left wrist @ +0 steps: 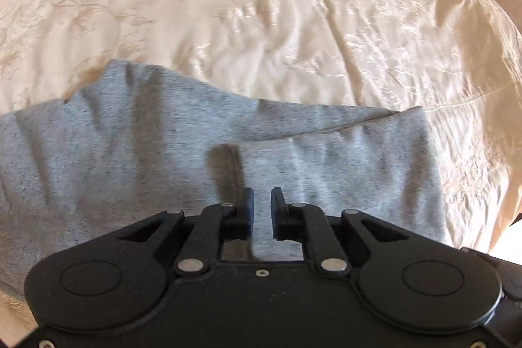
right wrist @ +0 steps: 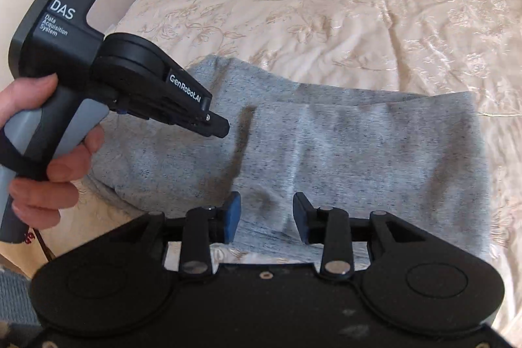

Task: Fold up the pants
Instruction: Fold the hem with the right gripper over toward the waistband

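Right tool (right wrist: 266, 216) hovers over grey pants (right wrist: 359, 158), jaws apart, nothing gripped. Left tool (left wrist: 262, 212) above same cloth, jaws narrowly apart, empty. Pants lie on bed (right wrist: 326, 5), already doubled into compact rectangle, layered edge visible. Judgement: folding mostly done; perhaps one more fold or smoothing left.

Bright daylight fills both views. The satin bedspread (left wrist: 293, 22) shines with white glare ahead and to the right of the left gripper (left wrist: 262, 204), whose dark shadow falls on the grey pants (left wrist: 130, 152) just ahead-left of its fingertips. Fisheye bending curves the bed's edges. Slight motion blur softens fabric near the right gripper (right wrist: 267, 211).
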The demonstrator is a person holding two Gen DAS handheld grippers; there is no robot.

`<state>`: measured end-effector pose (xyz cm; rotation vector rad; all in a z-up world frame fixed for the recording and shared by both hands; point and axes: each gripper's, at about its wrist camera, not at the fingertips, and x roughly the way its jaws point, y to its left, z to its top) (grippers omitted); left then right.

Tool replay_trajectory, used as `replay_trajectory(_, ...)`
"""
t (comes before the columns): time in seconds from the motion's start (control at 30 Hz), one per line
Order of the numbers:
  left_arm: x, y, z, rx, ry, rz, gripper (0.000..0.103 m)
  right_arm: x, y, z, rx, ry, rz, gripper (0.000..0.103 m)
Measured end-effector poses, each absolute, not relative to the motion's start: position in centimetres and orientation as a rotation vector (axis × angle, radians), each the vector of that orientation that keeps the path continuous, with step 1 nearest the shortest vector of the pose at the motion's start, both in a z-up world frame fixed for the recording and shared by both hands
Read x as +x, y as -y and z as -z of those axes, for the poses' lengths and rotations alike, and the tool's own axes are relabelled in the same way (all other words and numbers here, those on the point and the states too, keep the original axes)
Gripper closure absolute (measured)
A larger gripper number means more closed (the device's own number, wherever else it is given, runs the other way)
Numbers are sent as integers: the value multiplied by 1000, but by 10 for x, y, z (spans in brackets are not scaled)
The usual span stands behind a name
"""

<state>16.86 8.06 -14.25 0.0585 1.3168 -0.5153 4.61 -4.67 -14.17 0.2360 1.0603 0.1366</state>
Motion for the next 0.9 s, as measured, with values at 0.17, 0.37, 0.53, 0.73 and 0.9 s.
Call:
replay_trajectory(0.17, 141, -57, 168, 134, -1415, 561, 84, 40, 95, 147, 213, -1075, 1, 65)
replay_trajectory(0.37, 120, -62, 164, 180, -1389, 464, 81, 46, 141, 150, 198, -1107, 52, 65)
replay_trajectory(0.53, 134, -49, 148, 173, -1295, 397, 78, 79, 168, 147, 217, -1041, 21, 65)
replay_trajectory(0.73, 153, -39, 182, 138, -1344, 326, 77, 130, 189, 202, 175, -1174, 54, 65)
replay_trajectory(0.9, 141, -46, 162, 67, -1315, 265, 77, 127, 201, 207, 213, -1190, 60, 65)
